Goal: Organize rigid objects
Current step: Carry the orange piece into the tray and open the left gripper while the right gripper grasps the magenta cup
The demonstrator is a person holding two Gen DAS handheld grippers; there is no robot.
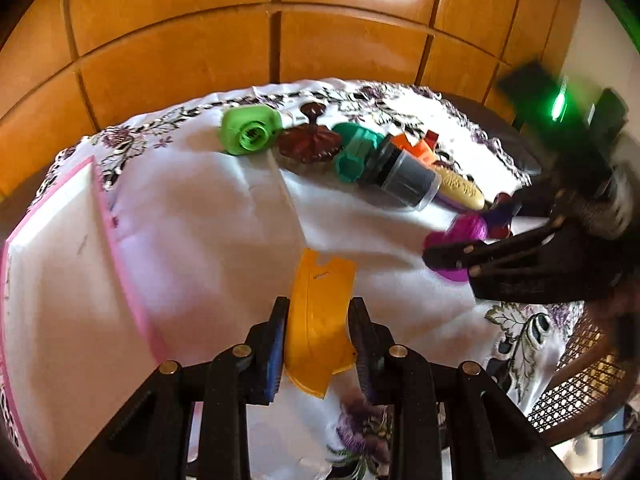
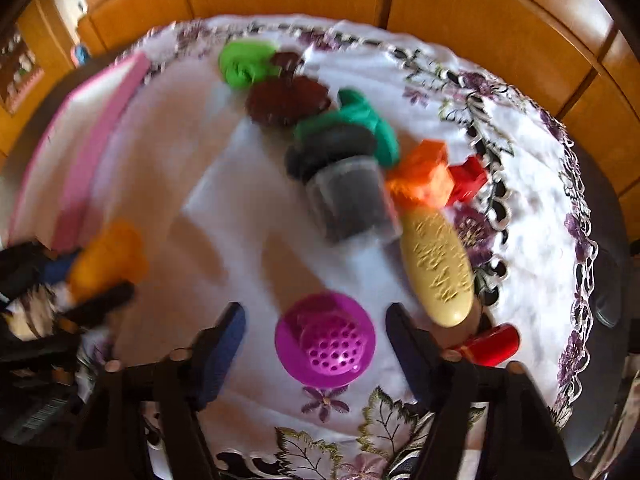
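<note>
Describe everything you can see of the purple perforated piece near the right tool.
The purple perforated piece looks like glossy magenta plastic: a round flat flange with a raised round dome in the middle, pierced by many small holes, like a strainer. It lies on the white tablecloth, just above an embroidered purple flower. It sits between the fingers of the right tool, with a gap on each side in the right wrist view, so nothing grips it. The left wrist view shows it partly hidden behind that tool.
</note>
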